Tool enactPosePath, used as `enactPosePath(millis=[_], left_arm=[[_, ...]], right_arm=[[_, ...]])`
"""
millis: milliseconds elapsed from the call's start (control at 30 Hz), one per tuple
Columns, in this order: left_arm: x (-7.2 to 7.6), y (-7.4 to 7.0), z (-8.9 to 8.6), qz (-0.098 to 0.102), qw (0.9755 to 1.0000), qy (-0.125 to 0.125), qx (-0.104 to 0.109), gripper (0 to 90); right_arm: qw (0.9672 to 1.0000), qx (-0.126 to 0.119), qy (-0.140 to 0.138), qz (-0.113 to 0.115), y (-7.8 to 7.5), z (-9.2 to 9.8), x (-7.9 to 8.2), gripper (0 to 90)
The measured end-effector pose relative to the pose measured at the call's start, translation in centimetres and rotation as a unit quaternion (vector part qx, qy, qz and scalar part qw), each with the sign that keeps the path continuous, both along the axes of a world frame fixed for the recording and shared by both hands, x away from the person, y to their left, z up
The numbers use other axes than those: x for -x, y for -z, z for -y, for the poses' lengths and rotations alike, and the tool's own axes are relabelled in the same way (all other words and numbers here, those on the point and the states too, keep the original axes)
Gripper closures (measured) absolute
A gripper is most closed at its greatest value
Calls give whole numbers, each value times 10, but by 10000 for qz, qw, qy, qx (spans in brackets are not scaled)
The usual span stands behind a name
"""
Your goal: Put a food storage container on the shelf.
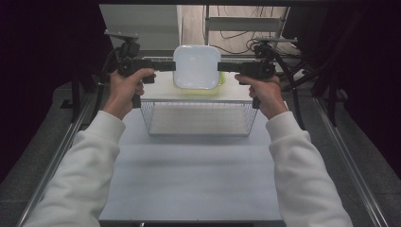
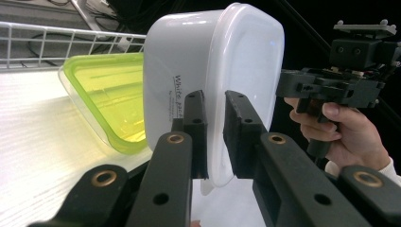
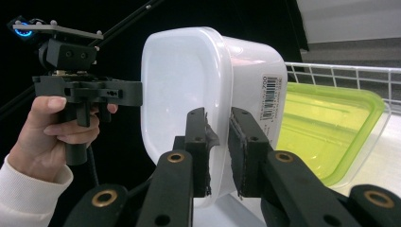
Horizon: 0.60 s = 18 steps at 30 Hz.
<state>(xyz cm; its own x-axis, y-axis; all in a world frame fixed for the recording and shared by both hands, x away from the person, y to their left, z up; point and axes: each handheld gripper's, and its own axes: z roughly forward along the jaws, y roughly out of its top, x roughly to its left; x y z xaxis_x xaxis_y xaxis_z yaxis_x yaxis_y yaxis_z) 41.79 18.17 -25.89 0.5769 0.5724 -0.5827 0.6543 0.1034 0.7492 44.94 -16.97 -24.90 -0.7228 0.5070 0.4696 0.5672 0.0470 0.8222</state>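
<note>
Two grippers hold one white container [image 1: 196,66] between them, and we see it lifted above the shelf. Our left gripper [image 1: 171,65] has its jaws closed on the container's left rim; in the left gripper view [image 2: 215,137] the two black pads pinch the rim's thin edge, one pad on the outer wall beside a line of printed text, the other inside the lip. Our right gripper [image 1: 221,66] is clamped the same way on the opposite rim, and in the right gripper view [image 3: 218,151] its pads squeeze the lip just below a barcode label [image 3: 269,97] on the wall. Both grippers lie roughly level and point toward each other, each held in a hand with a white sleeve.

From the high view the container faces us with its open side and hangs between the grippers. Just behind and below it lies a yellow-green container [image 1: 221,81], translucent, resting on the white shelf top [image 1: 161,92]; whether the two containers touch we cannot tell. Under the shelf top sits a wire basket [image 1: 198,119], standing on the pale table [image 1: 189,179].
</note>
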Motion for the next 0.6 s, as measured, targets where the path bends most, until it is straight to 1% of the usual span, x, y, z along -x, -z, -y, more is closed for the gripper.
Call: enactPosePath(millis=[233,300,367,600], left_arm=[[-11,-2,1,-33,10000,-9,33,795],[-15,-2,3,-35,10000,-11,64,795],[-19,-2,5,-42,10000,-16,52,795],[-32,6,7,-244,9997,-74,70,795]], right_arm=[[10000,-8,35,-24,-5,0,-11,776],[10000,-61,65,-38,-6,1,-14,778],[9999,-64,79,-66,-6,3,-17,779],[9996,-38,159,-221,1,4,-31,779]])
